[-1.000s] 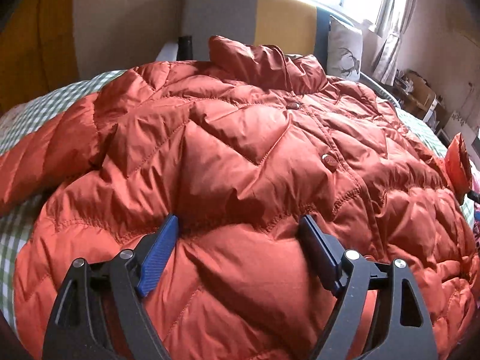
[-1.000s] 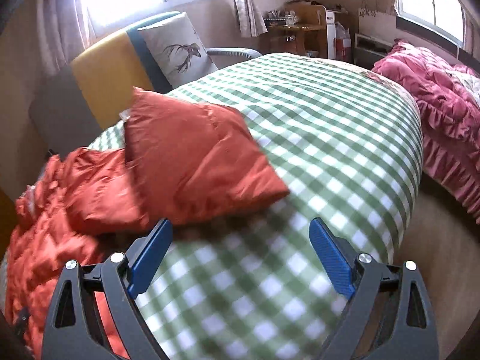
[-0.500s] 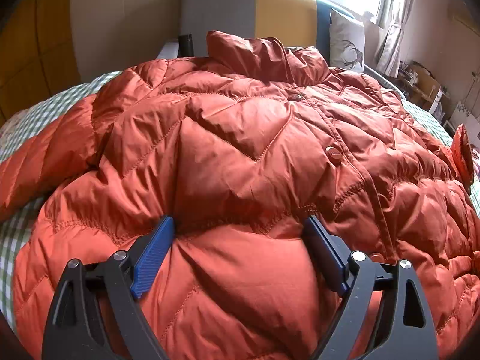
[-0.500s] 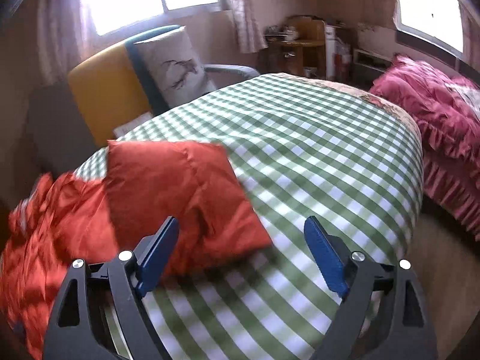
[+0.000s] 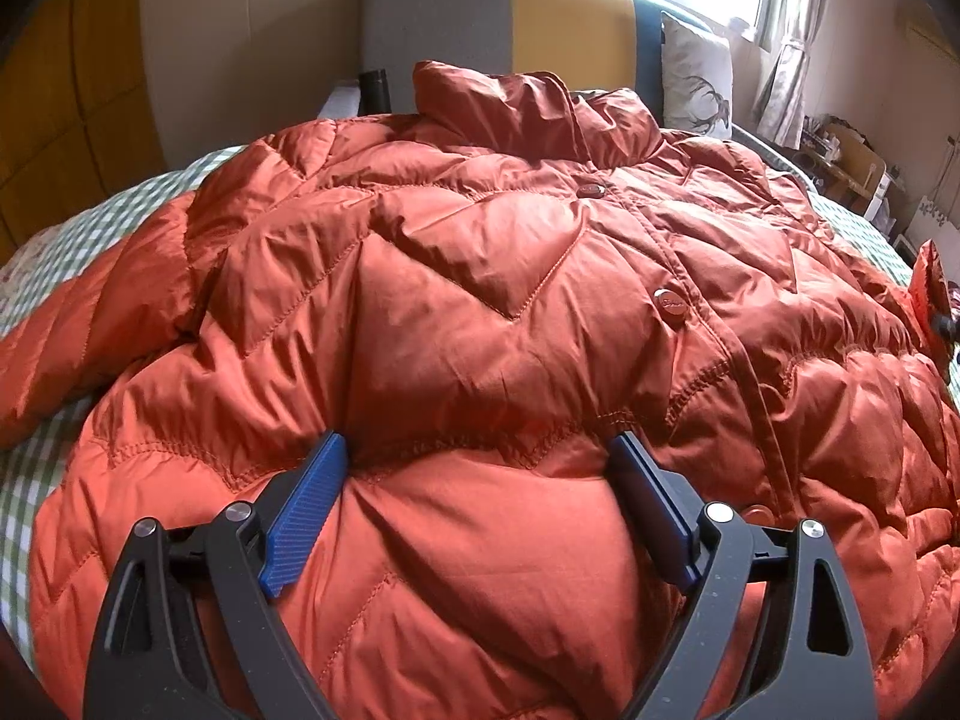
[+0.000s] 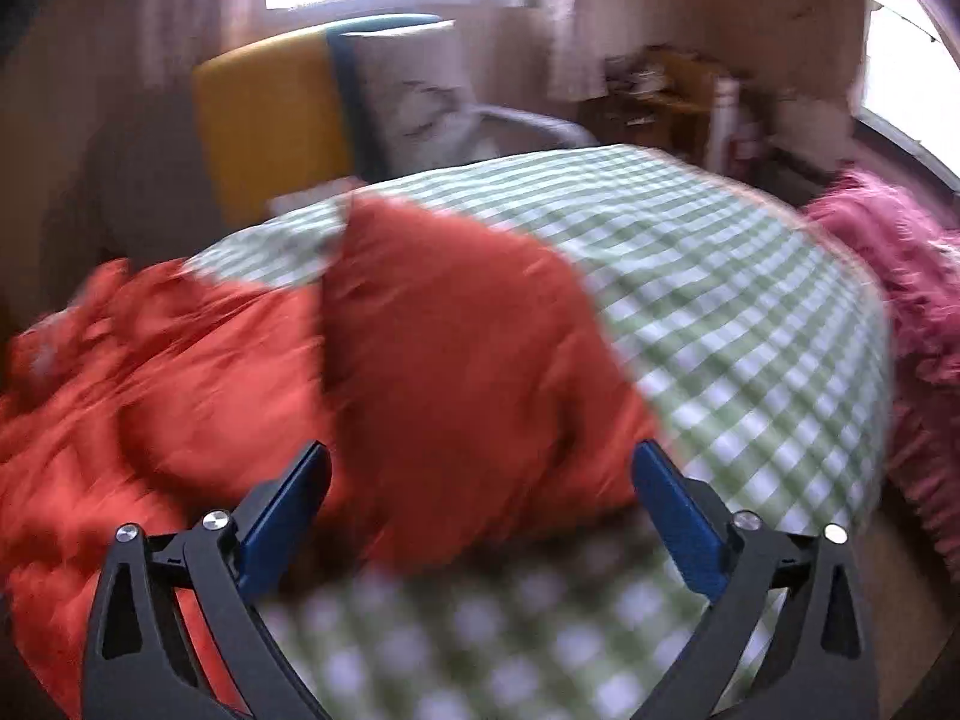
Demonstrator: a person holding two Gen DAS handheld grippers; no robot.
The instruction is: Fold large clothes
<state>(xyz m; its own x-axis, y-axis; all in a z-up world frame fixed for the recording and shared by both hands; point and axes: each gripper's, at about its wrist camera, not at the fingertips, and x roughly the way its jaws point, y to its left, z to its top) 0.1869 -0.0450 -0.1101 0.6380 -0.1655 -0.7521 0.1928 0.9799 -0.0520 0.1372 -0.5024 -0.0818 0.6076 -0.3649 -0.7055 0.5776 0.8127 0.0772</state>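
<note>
right view motion-blurred, jacket [image 6: 456, 360] edges smeared, left sleeve [image 5: 72, 348] cut off

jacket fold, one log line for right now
left tongs: open, pressed on orange jacket | right tongs: open, at sleeve | bed

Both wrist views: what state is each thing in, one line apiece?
Orange down jacket: spread front-up on the bed, snaps fastened, unfolded.
Jacket sleeve: lying out on the checked bedspread.
Left tool: open, pressed into the jacket.
Right tool: open, empty, view blurred.
</note>
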